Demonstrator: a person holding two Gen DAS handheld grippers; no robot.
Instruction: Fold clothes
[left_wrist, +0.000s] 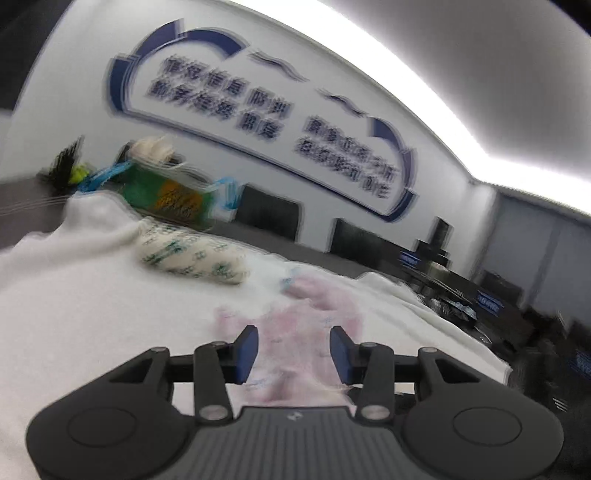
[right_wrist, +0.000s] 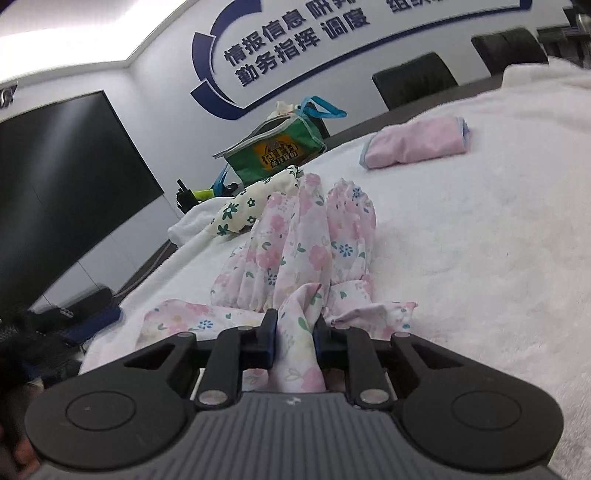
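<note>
A pink floral garment (right_wrist: 295, 236) lies crumpled on a white fleecy blanket (right_wrist: 480, 240) that covers the table. My right gripper (right_wrist: 294, 334) is shut on a bunched fold of the garment's near edge, which stands up between the blue pads. The left wrist view is blurred. In it the same pink garment (left_wrist: 295, 328) lies under and between the fingers of my left gripper (left_wrist: 295, 352). Those jaws stand well apart, and the pads (left_wrist: 246, 354) do not press on the cloth.
A folded pink cloth (right_wrist: 413, 144) lies at the far right, and a white cloth with green flowers (right_wrist: 251, 206) at the far left. A green bag (right_wrist: 277, 147) stands behind them. There is a dark screen (right_wrist: 55, 184) on the left, chairs (right_wrist: 413, 81) at the far side, and a blanket edge (right_wrist: 122, 314) at the left.
</note>
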